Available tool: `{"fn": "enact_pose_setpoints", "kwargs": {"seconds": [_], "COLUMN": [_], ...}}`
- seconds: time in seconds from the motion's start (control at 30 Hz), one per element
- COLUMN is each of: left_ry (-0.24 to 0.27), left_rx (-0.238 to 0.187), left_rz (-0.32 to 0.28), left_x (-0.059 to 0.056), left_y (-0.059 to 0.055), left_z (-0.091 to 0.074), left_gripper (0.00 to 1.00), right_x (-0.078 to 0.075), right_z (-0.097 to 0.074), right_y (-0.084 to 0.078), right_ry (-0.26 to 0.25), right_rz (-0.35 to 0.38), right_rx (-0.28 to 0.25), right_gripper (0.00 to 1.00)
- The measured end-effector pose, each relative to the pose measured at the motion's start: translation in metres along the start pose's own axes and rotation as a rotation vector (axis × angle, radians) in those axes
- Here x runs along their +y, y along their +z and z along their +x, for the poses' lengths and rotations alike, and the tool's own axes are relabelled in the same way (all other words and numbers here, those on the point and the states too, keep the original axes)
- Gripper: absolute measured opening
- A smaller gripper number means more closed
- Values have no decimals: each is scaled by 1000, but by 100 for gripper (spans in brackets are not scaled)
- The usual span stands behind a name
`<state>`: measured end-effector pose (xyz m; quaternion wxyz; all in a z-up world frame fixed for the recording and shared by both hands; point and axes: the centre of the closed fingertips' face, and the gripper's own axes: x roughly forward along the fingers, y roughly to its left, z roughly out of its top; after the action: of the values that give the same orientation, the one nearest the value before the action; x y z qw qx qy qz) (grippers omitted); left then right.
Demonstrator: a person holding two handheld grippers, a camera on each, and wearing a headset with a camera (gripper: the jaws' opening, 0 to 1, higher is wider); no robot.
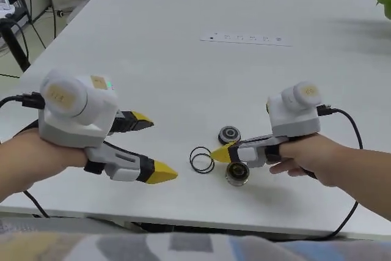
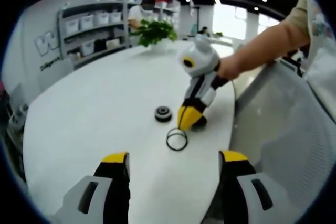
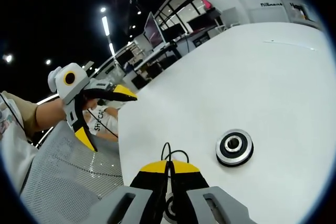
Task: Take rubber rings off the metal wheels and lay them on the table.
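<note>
The right gripper [image 1: 223, 153] has its jaws pressed together, touching the rubber rings [image 1: 201, 159] lying on the counter [image 1: 183, 59]. The left gripper [image 1: 153, 145] gapes wide, empty. A ring snagged on the tips could lift away, and a nudge could roll the near metal wheel [image 1: 237, 173] off the near edge.

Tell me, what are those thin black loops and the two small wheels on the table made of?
Loops: likely rubber; thin, matte black, no shine.
Farther wheel: looks like metal, bright silvery centre, with a dark band outside, perhaps rubber.
Nearer wheel: shiny, reflective, probably bare metal.
</note>
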<state>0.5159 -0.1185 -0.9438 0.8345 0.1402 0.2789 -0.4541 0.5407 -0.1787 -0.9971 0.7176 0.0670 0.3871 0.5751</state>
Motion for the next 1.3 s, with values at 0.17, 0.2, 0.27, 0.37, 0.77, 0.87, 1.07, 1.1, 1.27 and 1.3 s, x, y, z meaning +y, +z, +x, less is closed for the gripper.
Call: {"fn": "enact_pose_setpoints", "kwargs": {"seconds": [0.17,0.2,0.27,0.37,0.77,0.87,1.07,1.1,1.27,1.3], "left_ry": [-1,-1,-1,-3,-8,-7,-9,-9,-13,-13], "left_rx": [4,5,7,10,20,21,27,27,31,33], "left_rz": [-4,-5,-7,-10,-15,-16,-13,-12,-7,-6], "left_x": [1,1,2,2,4,5,6,6,7,8], "left_y": [-1,-2,-2,-3,-6,-6,-5,-4,-3,-3], "left_z": [0,0,1,1,3,3,5,5,7,8], "left_gripper": [69,69,69,68,67,66,66,66,66,65], "right_x": [-4,-5,-8,-10,-10,-5,-7,-5,-6,-6], "right_z": [1,1,1,1,3,4,3,1,-8,-11], "right_y": [-4,-4,-5,-7,-10,-11,-12,-13,-9,-7], "right_ry": [-10,-16,-26,-32,-51,-51,-55,-56,-63,-61], "right_rz": [9,11,12,10,-108,-139,-186,-190,-205,-204], "right_rx": [13,16,21,31,89,103,125,129,118,108], "right_gripper": [0,0,0,0,12,17,24,24,26,26]}}
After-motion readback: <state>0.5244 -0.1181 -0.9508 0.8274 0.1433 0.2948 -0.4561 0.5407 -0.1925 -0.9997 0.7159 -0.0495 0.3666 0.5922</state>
